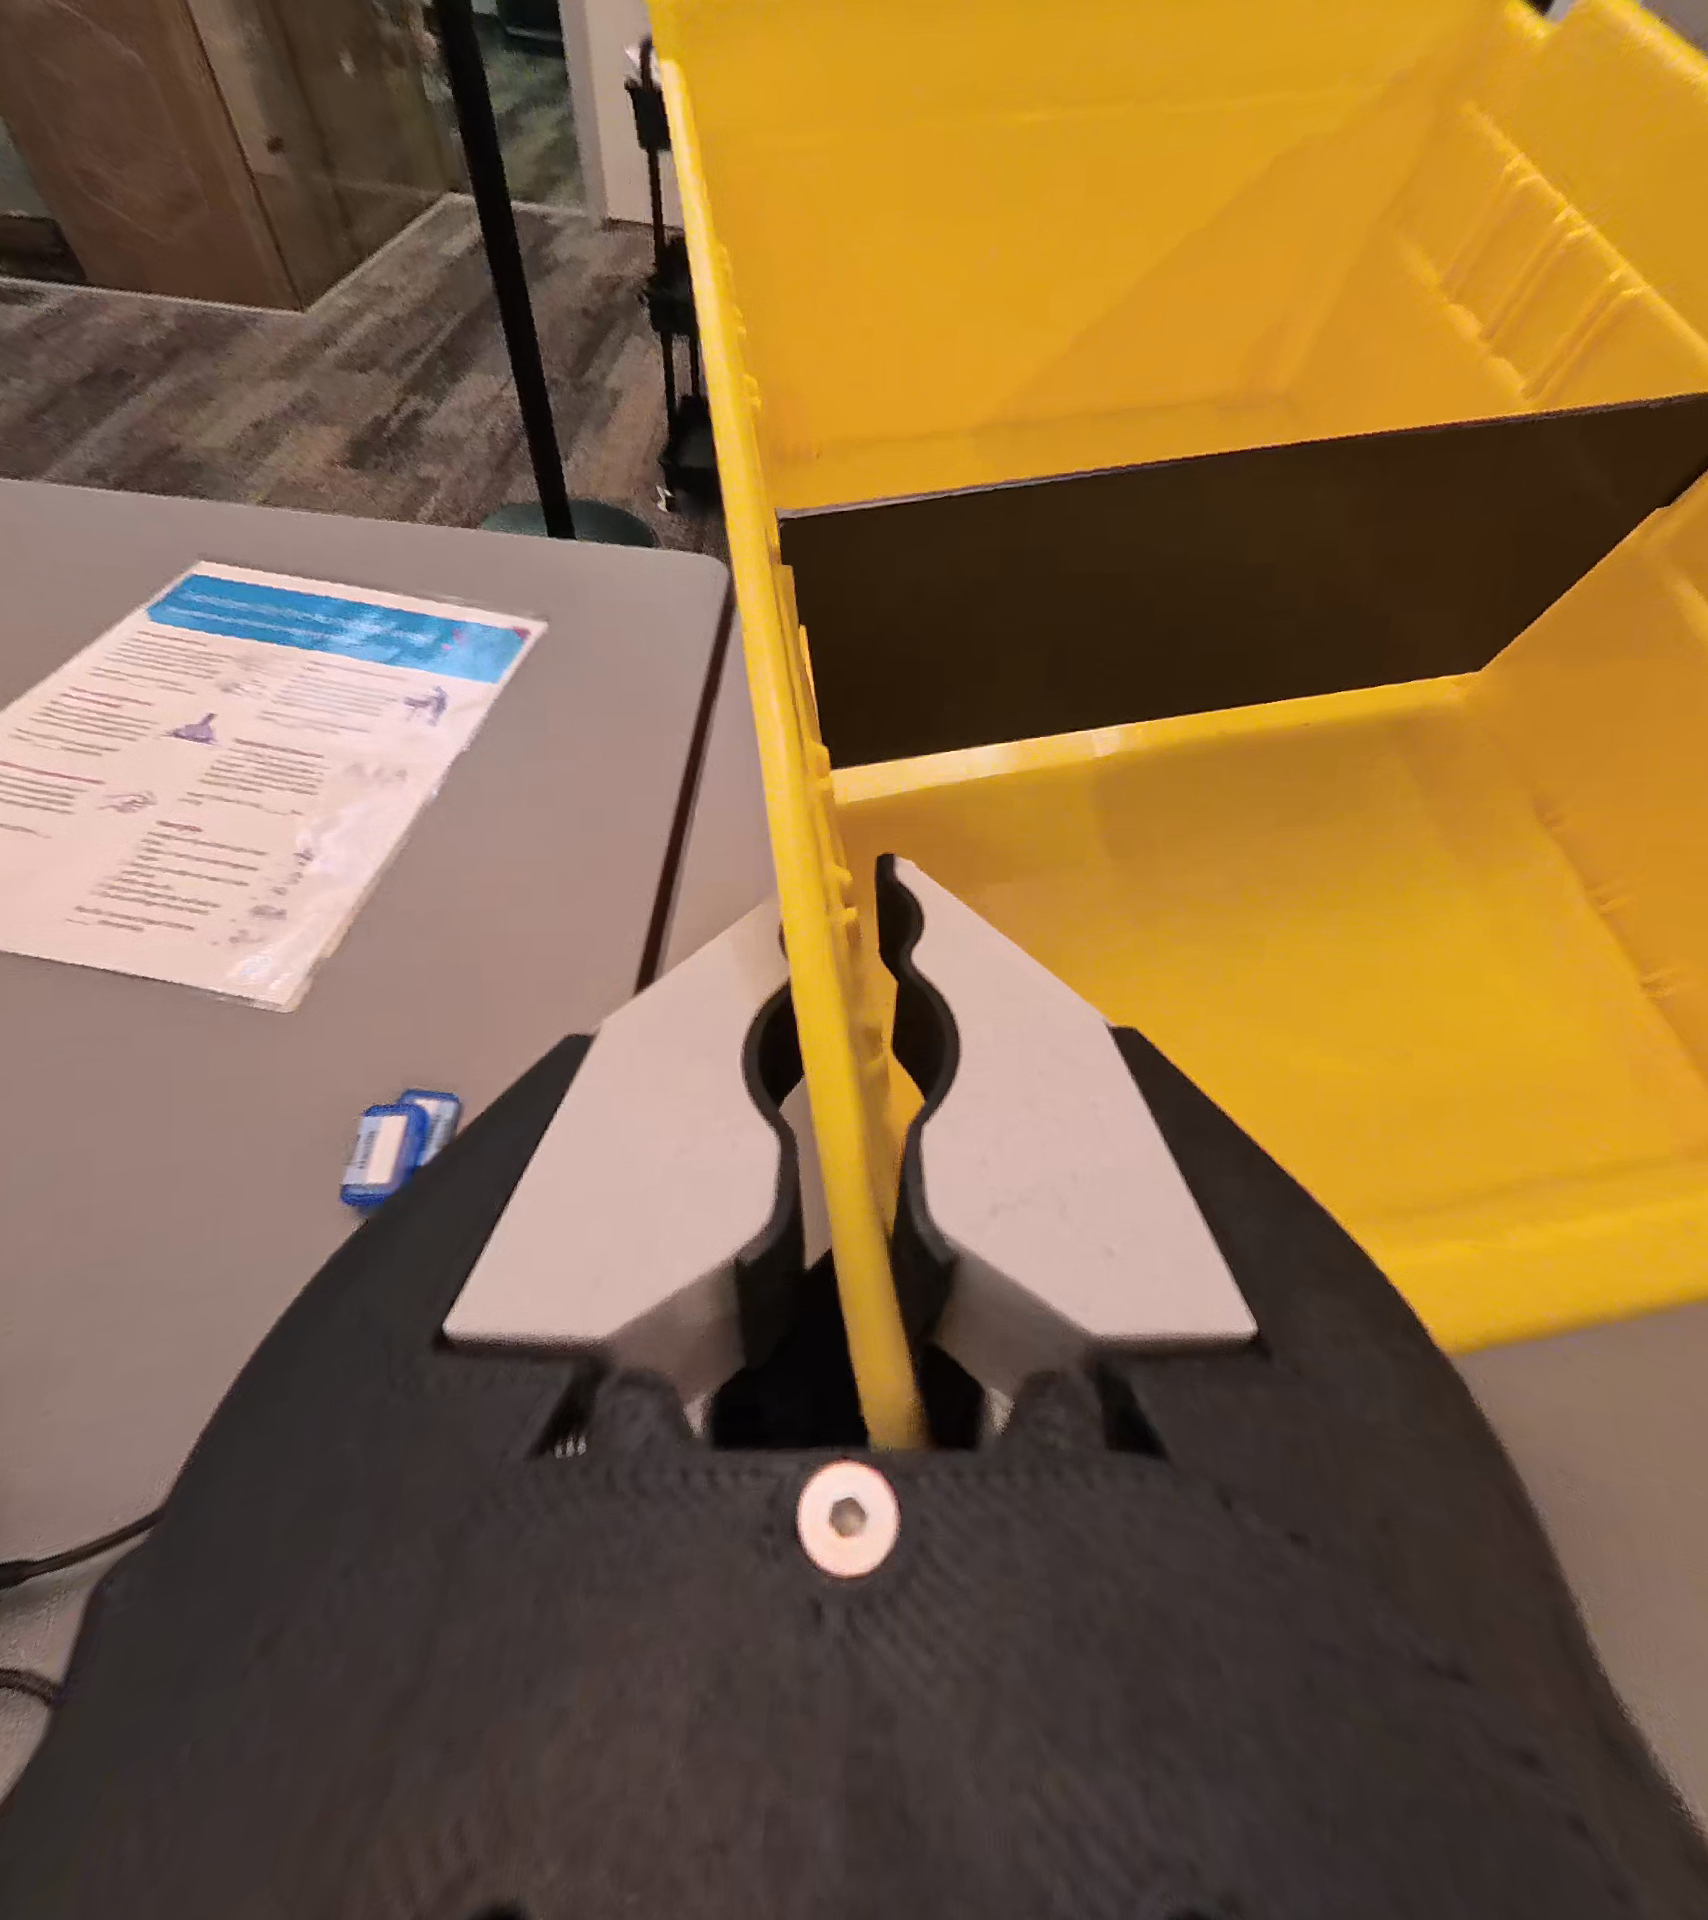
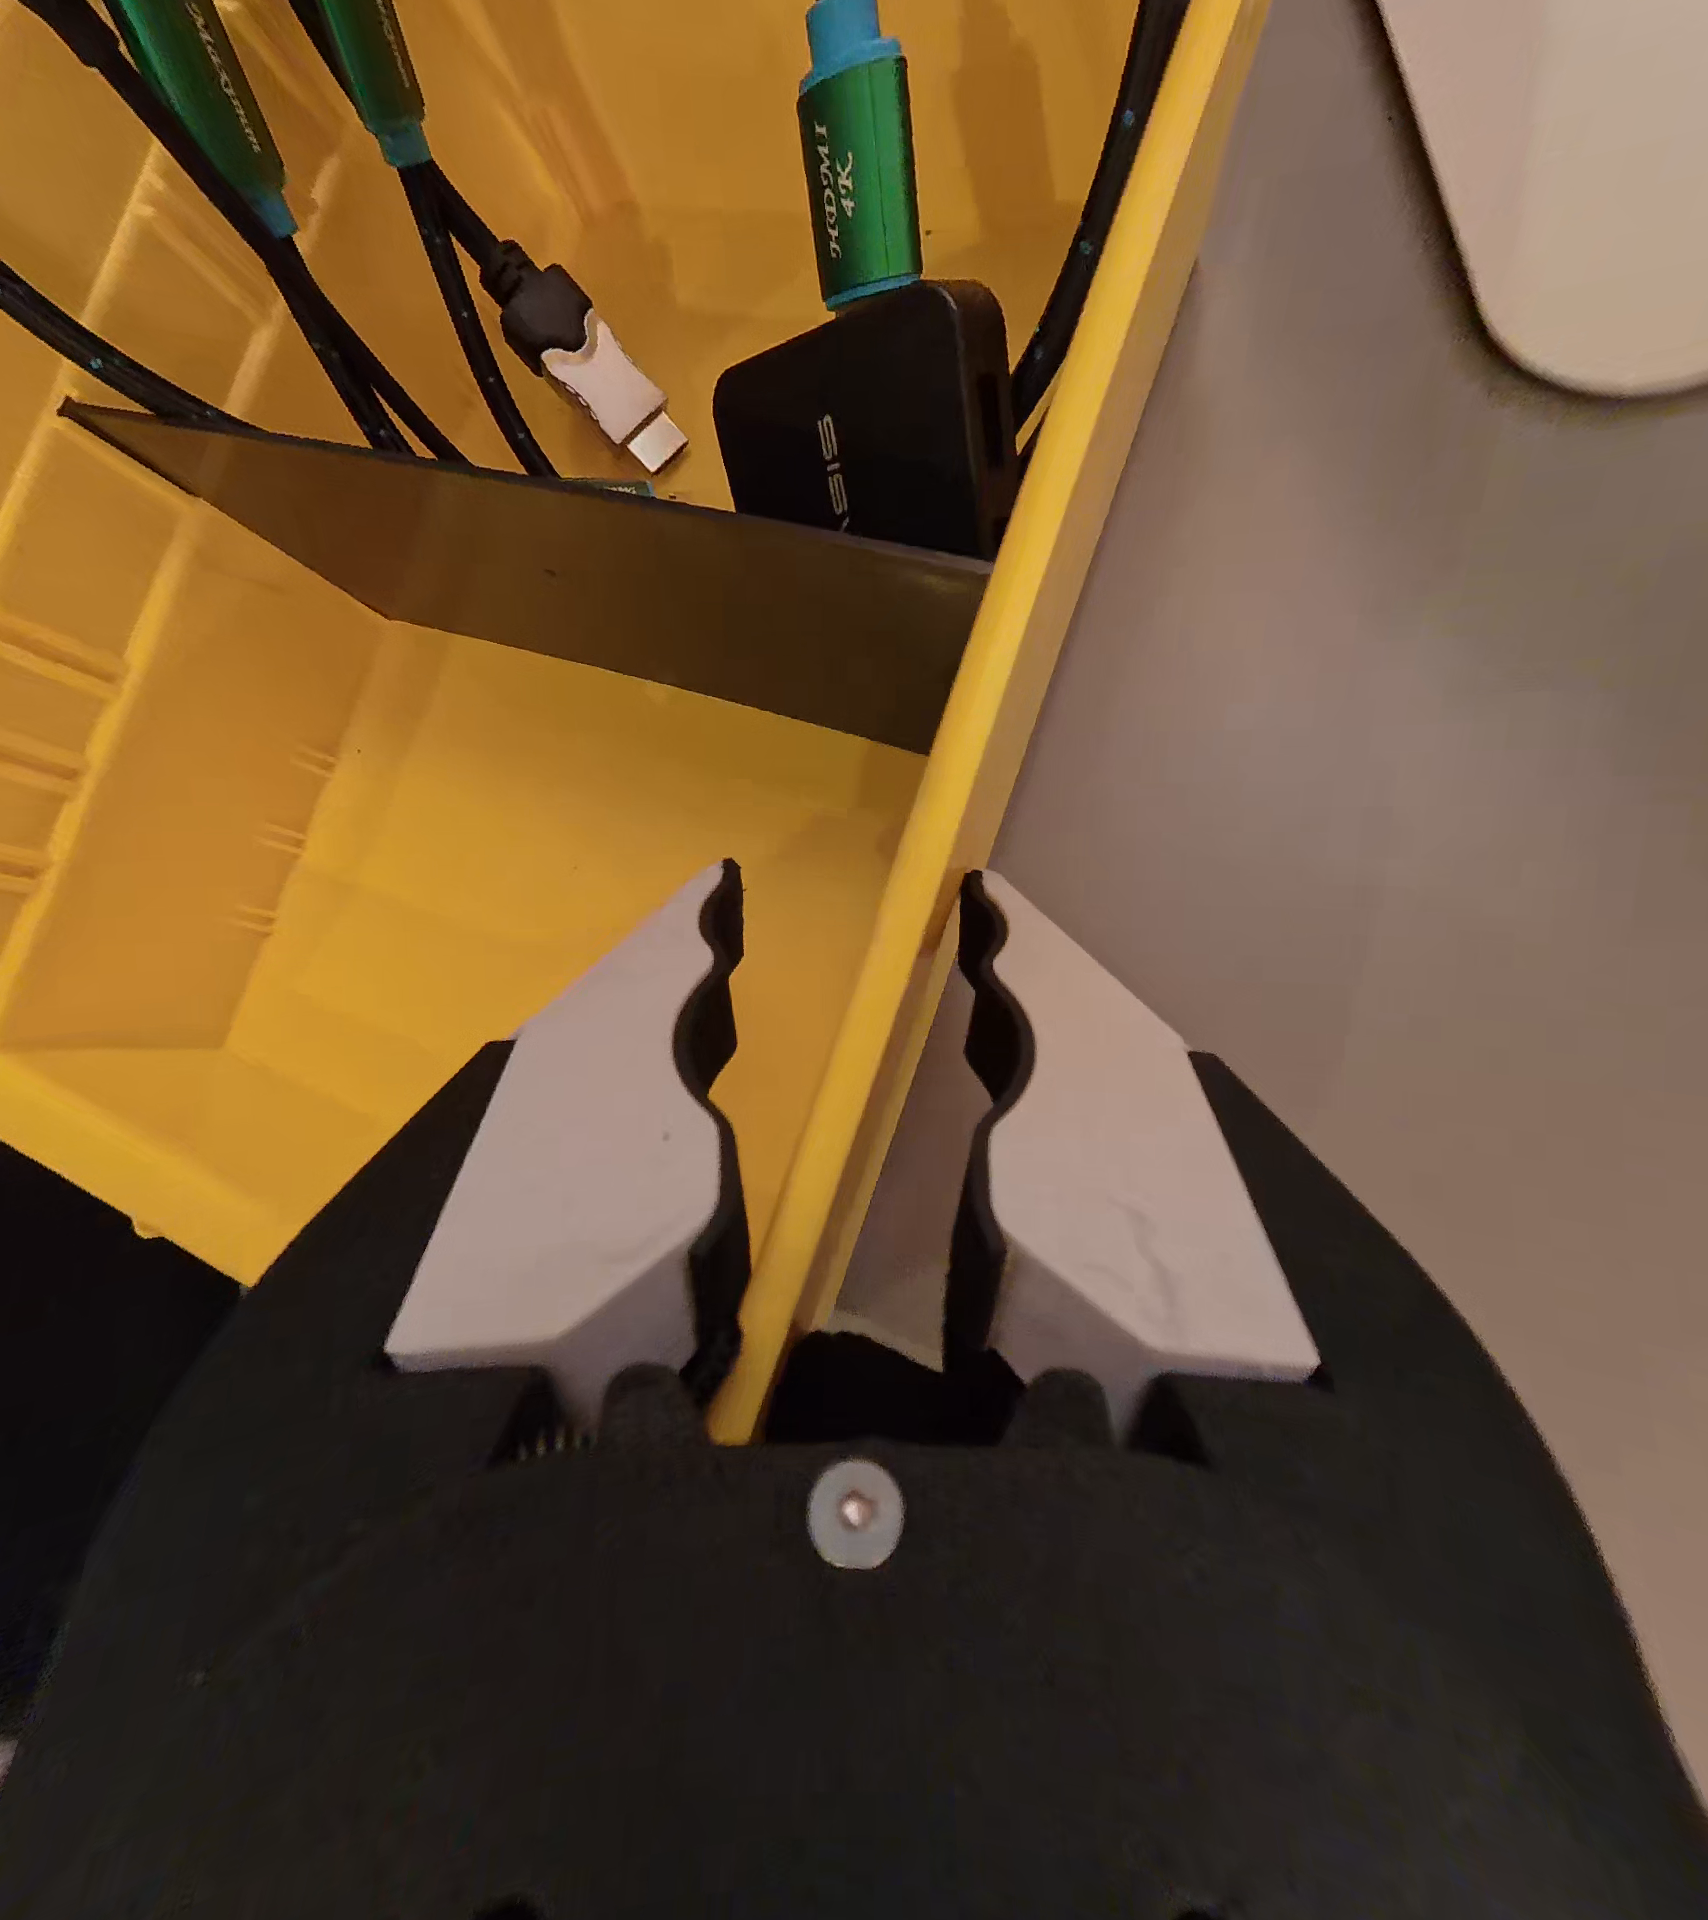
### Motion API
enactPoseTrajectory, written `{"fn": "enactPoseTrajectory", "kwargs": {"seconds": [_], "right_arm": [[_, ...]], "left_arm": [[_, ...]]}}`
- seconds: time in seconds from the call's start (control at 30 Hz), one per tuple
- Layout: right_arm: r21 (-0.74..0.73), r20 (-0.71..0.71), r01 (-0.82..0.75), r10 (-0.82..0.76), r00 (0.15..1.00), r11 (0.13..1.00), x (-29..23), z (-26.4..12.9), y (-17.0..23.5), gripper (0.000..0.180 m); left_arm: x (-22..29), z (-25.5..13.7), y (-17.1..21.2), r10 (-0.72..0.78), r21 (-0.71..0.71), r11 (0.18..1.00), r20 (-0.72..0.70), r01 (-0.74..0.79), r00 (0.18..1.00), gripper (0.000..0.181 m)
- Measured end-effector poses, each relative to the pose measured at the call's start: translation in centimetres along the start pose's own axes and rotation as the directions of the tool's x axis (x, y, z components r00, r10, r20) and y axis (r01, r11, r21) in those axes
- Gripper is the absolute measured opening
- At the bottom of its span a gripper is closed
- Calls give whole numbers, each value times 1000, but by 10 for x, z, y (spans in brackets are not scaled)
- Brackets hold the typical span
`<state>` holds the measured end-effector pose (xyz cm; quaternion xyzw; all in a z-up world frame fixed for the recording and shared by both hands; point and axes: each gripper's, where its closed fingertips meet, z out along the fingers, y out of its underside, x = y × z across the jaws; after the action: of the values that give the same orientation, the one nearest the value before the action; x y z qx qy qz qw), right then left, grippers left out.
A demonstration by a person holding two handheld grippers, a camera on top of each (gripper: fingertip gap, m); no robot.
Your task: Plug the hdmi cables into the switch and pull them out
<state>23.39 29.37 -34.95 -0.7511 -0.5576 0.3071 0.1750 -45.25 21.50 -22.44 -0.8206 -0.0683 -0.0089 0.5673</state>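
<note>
Grey table [image 1: 538,1039] lies at my far left, with a laminated sheet [image 1: 206,779] on it and two small blue-edged cards [image 1: 398,1143] nearer me. My left tongs [image 1: 834,997] are pinched on the left wall of the yellow bin [image 1: 1245,935], one finger outside, one inside. From this side the near compartment and the one beyond the black divider [image 1: 1245,592] show only bare yellow floor. My right tongs [image 2: 850,894] straddle the bin's right wall, spread, with gaps showing on both sides of the rim. Past their tips, beyond the divider, the black switch [image 2: 860,416] sits against the right wall with one green HDMI plug [image 2: 865,187] pushed into its far end. Left of it a loose silver-tipped plug [image 2: 611,390] lies on the floor, and two more green plugs [image 2: 206,94] with braided cables lie further left.
</note>
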Motion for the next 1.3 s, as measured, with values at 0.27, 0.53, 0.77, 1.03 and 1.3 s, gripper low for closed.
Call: {"fn": "enactPoseTrajectory", "kwargs": {"seconds": [0.27,0.53,0.77,1.03,1.3], "right_arm": [[10,-19,-34,34,999,999,-10,78,-85,41],[84,-57,-103,108,992,991,-23,151,-164,42],[179,-123,-194,218,968,964,-14,195,-226,42],[379,-144,-330,408,902,864,6,236,-299,60],[485,4,-407,463,886,774,-29,281,-360,124]], "left_arm": [[-25,-19,-11,-31,46,999,47,29,998,3],[-38,-38,-27,-45,103,994,56,40,997,3],[-43,-61,-51,-43,158,987,87,29,995,3],[-32,-83,-82,-26,232,973,47,14,999,2],[-25,-86,-91,-30,259,966,11,26,999,3]]}}
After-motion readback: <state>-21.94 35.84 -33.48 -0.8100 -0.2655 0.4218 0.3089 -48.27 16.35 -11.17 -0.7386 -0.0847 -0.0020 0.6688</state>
